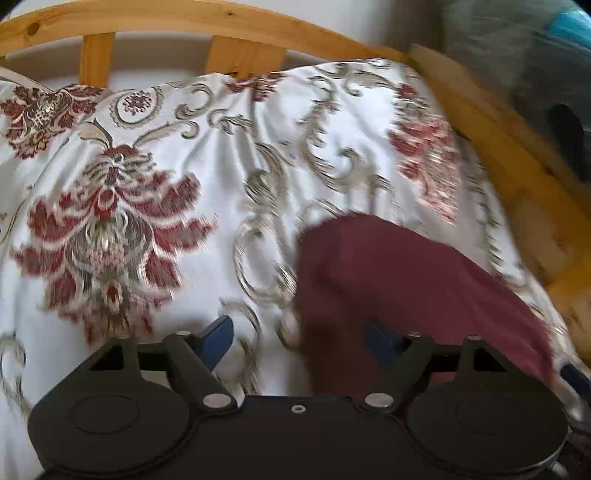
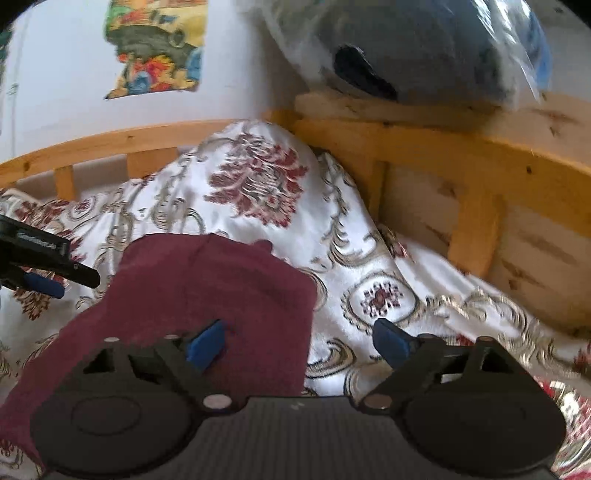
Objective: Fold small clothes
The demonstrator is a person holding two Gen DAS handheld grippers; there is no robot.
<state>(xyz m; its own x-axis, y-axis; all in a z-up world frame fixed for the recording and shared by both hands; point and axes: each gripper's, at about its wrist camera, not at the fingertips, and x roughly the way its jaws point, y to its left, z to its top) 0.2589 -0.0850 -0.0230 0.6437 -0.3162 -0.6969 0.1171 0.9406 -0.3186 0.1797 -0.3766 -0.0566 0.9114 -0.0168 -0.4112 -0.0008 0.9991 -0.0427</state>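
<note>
A dark maroon garment (image 1: 406,288) lies on the floral bedspread (image 1: 147,184). In the left wrist view my left gripper (image 1: 301,338) is open, its blue fingertips (image 1: 218,338) spread over the garment's left edge. In the right wrist view the maroon garment (image 2: 207,288) lies at lower left. My right gripper (image 2: 301,341) is open, its left fingertip (image 2: 207,343) above the cloth and the right one over the bedspread (image 2: 369,266). The left gripper (image 2: 40,258) shows at the left edge there, beside the garment.
A wooden bed frame (image 1: 221,22) with slats runs along the back and right side (image 2: 461,158). A grey and blue bundle in clear plastic (image 2: 424,44) rests on the frame's corner. A colourful picture (image 2: 159,48) hangs on the white wall.
</note>
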